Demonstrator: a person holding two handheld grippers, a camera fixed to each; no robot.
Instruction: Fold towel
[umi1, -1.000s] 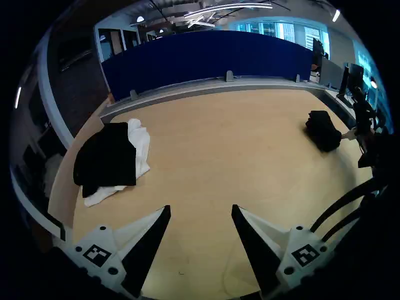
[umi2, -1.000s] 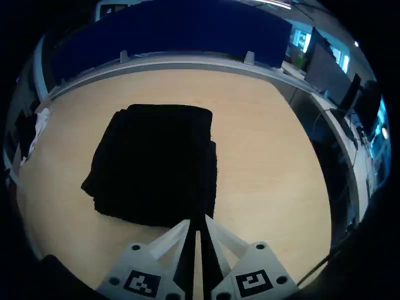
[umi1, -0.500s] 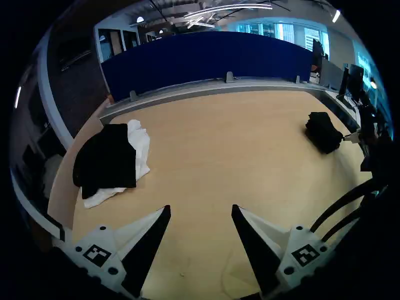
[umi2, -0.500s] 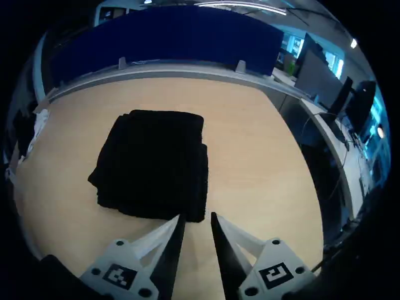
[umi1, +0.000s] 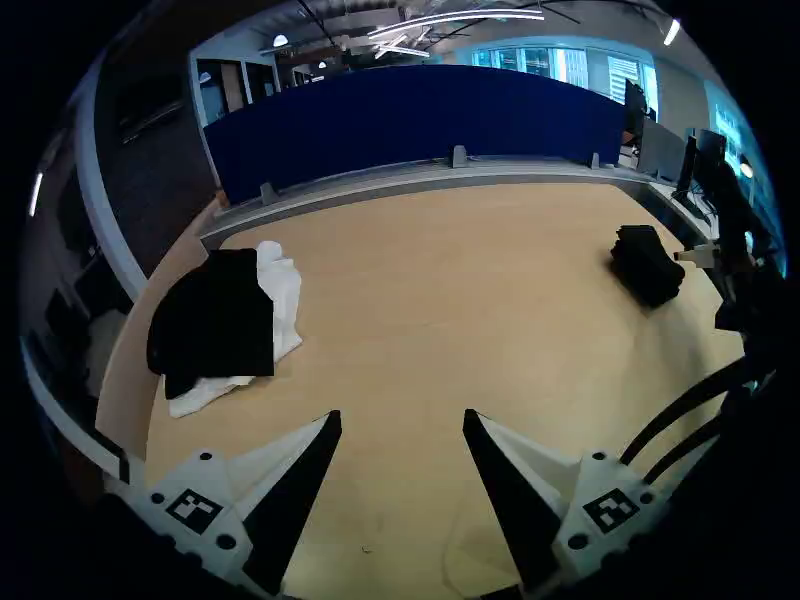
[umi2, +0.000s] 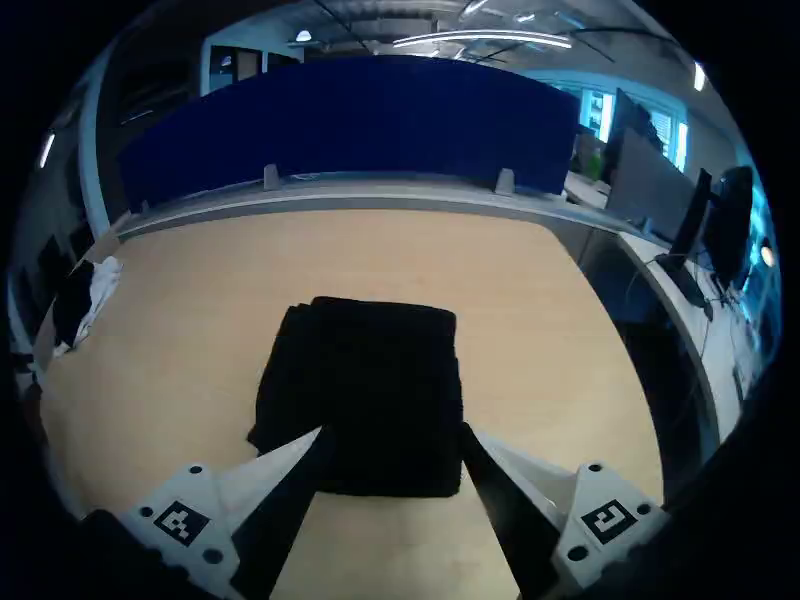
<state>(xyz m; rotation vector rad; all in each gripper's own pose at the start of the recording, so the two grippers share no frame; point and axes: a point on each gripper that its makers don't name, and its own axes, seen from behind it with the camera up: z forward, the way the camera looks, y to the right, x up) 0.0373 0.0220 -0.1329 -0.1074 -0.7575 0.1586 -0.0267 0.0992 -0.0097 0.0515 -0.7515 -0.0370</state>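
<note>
the right gripper (umi2: 391, 428) is held released, its jaws spread wide, and nothing is grasped. the near edge of the folded black towel (umi2: 365, 390) is seen between the two fingers at six o'clock, though whether the cloth is touched by them cannot be told. the towel is laid flat as a compact, squared stack on the wooden table (umi2: 180, 330). the left gripper (umi1: 401, 411) is likewise held open and empty over bare tabletop, well apart from the towel, which is seen small at about three o'clock in the left gripper view, near the table's edge. a loose heap of black and white cloth (umi1: 220, 325) is seen at nine o'clock in that view, near the table's rim, and a blue partition (umi1: 410, 115) is set along the back at twelve o'clock. the folding of this towel is judged to be finished, or all but finished: no loose corner is seen and no fold is in hand. what may be left is a tidying of the stack, and perhaps the unfolded heap, if it is counted in the task. both grippers are held low and pitched downward toward the tabletop, fingers pointed toward twelve o'clock, the right one close at the towel, the left one set well away from it.
</note>
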